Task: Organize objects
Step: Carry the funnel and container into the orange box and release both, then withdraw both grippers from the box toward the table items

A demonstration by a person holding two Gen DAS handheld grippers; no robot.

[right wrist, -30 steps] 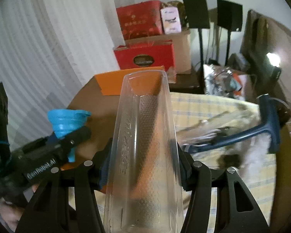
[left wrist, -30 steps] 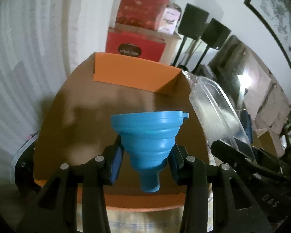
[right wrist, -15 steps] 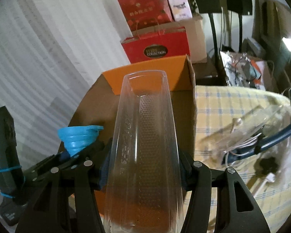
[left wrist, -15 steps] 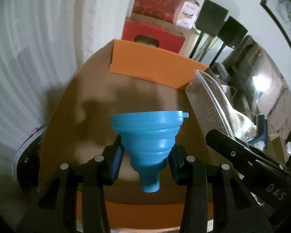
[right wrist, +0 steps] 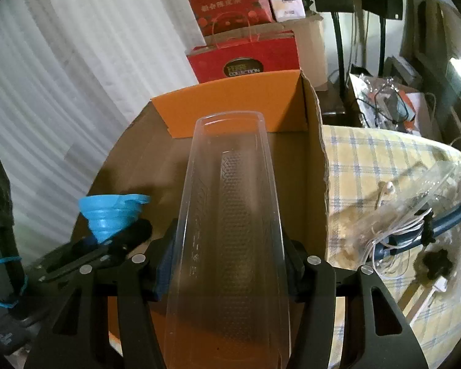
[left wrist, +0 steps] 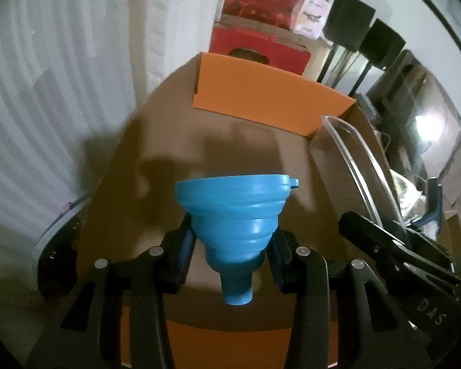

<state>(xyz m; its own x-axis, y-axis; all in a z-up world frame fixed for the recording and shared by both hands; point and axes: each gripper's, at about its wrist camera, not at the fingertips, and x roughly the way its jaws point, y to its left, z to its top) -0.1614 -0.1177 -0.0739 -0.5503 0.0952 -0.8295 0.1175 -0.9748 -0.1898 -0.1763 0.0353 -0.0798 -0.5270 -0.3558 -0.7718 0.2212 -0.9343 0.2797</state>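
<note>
My left gripper (left wrist: 230, 255) is shut on a blue collapsible funnel (left wrist: 235, 218), held upright over the open cardboard box (left wrist: 261, 107). My right gripper (right wrist: 227, 258) is shut on a long clear plastic tray (right wrist: 230, 215), held lengthwise over the same box (right wrist: 230, 104), to the right of the funnel (right wrist: 110, 215). The tray's rim also shows in the left wrist view (left wrist: 362, 160), at the box's right wall. The box has orange flaps and a brown inside.
A yellow checked cloth (right wrist: 384, 160) right of the box carries a clear bag of white cables (right wrist: 415, 212) and a blue handled tool (right wrist: 458, 215). Red gift bags (right wrist: 246, 58) and black stands (right wrist: 338, 30) are behind the box. A white curtain (right wrist: 61, 77) hangs on the left.
Both grippers have moved forward and left over the box with their loads. More of the box interior fills both views now. Neither grip changed.
</note>
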